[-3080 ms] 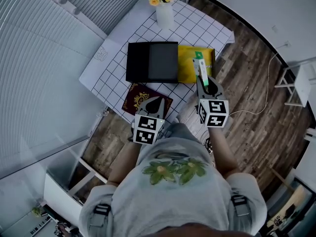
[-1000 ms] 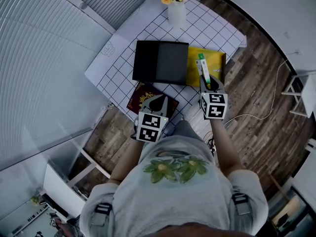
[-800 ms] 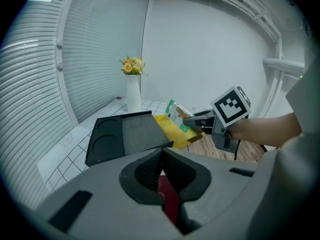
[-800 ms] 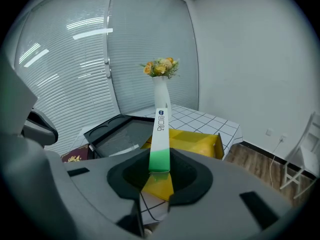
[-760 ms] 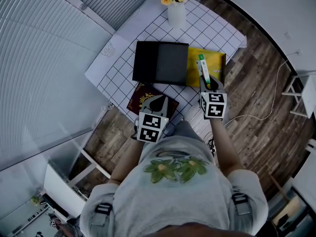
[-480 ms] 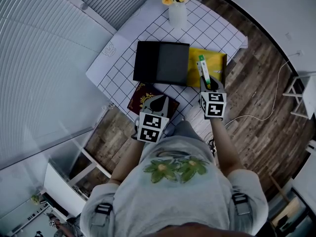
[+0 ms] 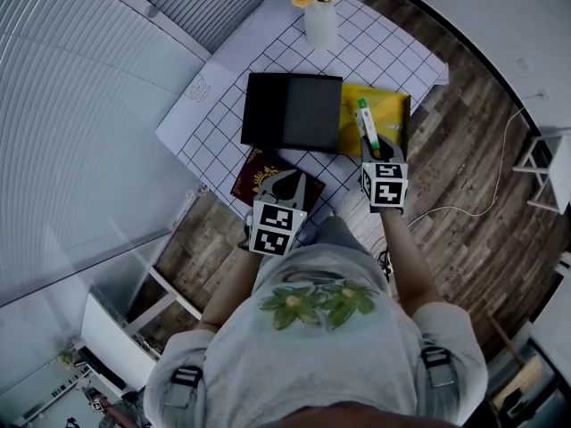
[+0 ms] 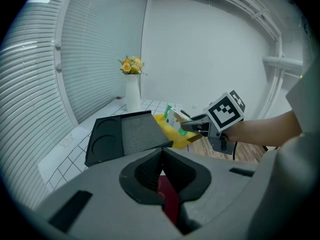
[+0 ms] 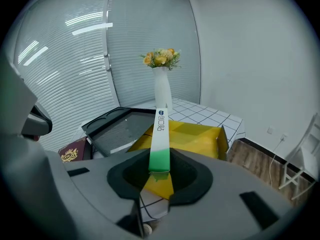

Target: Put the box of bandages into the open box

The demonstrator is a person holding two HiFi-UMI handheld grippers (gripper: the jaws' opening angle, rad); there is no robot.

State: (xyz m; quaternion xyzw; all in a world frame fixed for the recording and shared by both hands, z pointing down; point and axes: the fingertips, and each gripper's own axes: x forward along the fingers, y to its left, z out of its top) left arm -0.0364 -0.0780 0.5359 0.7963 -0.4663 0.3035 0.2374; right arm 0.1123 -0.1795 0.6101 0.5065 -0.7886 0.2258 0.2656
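Note:
The box of bandages (image 7: 364, 119) is a slim white and green carton, and my right gripper (image 7: 374, 152) is shut on its near end. The carton pokes forward over the open yellow box (image 7: 393, 117) at the table's right; in the right gripper view the carton (image 9: 160, 131) stands on edge between the jaws above the yellow box (image 9: 197, 136). My left gripper (image 7: 284, 182) hangs shut and empty over a maroon book (image 7: 254, 169). In the left gripper view the jaws (image 8: 161, 156) meet, and the right gripper (image 8: 196, 125) holds the carton (image 8: 175, 119) ahead.
A black tray-like lid (image 7: 290, 112) lies left of the yellow box on the white grid tablecloth (image 7: 384, 47). A white vase of yellow flowers (image 7: 319, 18) stands at the far edge. Wooden floor (image 7: 464, 168) and a white cable (image 7: 486, 172) lie to the right.
Over three seconds the right gripper has carried the carton slightly forward and left over the yellow box. In the last second it has hardly moved. The left gripper stays put.

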